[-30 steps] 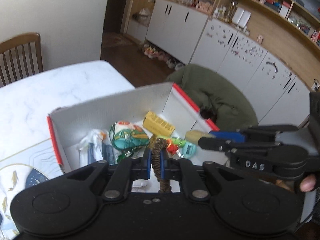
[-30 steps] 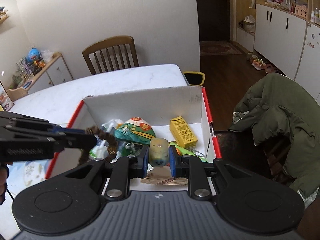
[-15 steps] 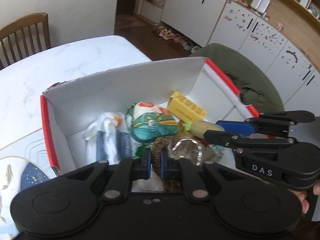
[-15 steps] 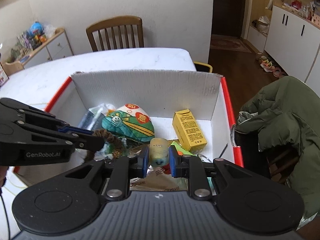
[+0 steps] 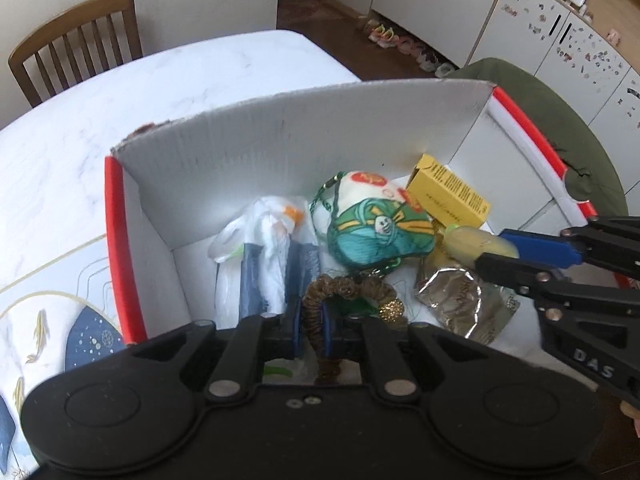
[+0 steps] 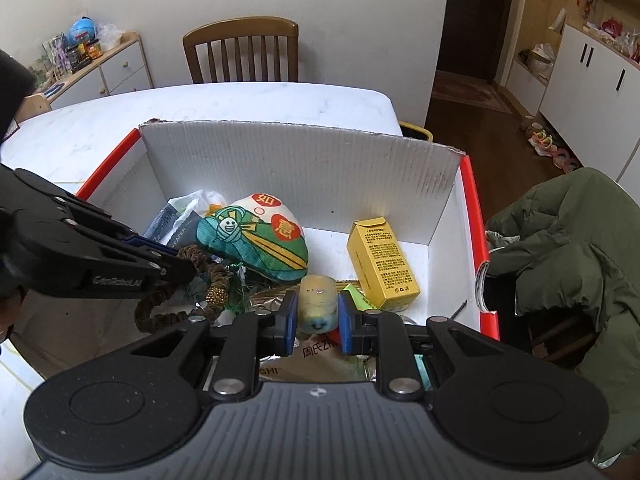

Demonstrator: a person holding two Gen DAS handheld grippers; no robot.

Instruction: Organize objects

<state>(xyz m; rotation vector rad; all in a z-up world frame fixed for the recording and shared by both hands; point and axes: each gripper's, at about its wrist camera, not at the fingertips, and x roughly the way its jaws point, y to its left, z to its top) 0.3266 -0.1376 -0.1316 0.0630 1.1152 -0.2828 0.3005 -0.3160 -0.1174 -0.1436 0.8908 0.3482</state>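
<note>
A white cardboard box with red edges stands on the marble table and holds several items. My left gripper is shut on a brown braided hair band, low over the box's near left part. My right gripper is shut on a small pale yellow cylinder, over the box's near right part. Inside lie a green embroidered pouch, a yellow carton, a white plastic bag and a silver foil packet.
A wooden chair stands behind the table. A green jacket hangs over a chair at the box's right. A printed mat lies left of the box. White cabinets line the far wall.
Both grippers have moved forward and down over the box, each still holding its item. The box contents now fill more of both views.
</note>
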